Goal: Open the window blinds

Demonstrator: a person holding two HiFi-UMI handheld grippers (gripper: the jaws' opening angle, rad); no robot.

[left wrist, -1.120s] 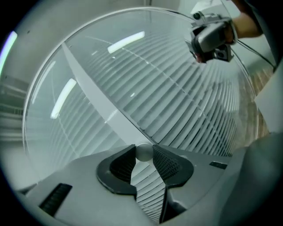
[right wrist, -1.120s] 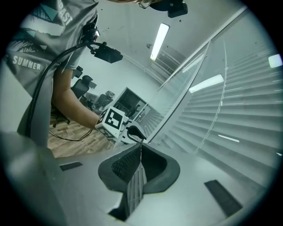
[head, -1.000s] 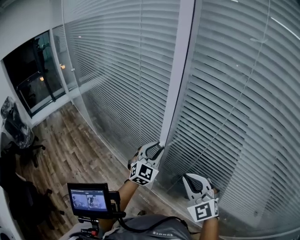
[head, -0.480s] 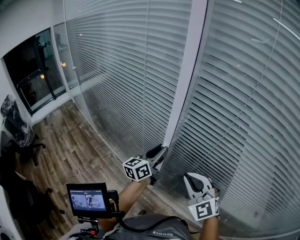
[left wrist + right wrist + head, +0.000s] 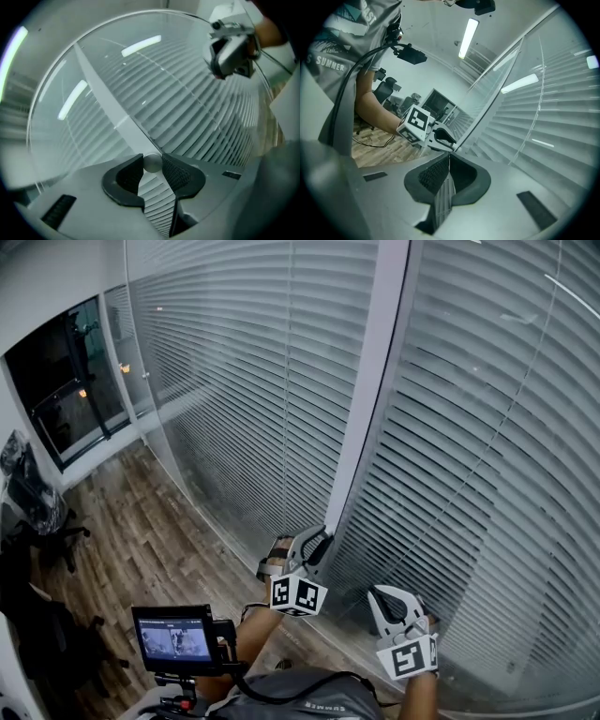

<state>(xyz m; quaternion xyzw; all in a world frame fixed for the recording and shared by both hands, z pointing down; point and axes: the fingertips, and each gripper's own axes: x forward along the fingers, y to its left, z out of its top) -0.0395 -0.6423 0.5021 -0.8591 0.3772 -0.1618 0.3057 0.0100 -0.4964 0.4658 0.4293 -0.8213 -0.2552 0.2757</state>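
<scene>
The left hand-held gripper (image 5: 314,542) pinches a small grey round knob (image 5: 152,163) between the very tips of its jaws. The knob sits low on the pale frame post (image 5: 370,381), and the grip is probably there because twisting it tilts the slats sealed behind the glass (image 5: 450,634). The window blinds (image 5: 234,381) rise straight ahead of and above this gripper on both sides of the post, and their slats give no view through, so the opening looks barely begun. Just to its right, the right hand-held gripper (image 5: 392,598) hangs low near the glass with its jaws pressed together on nothing, seemingly kept clear as a spare.
</scene>
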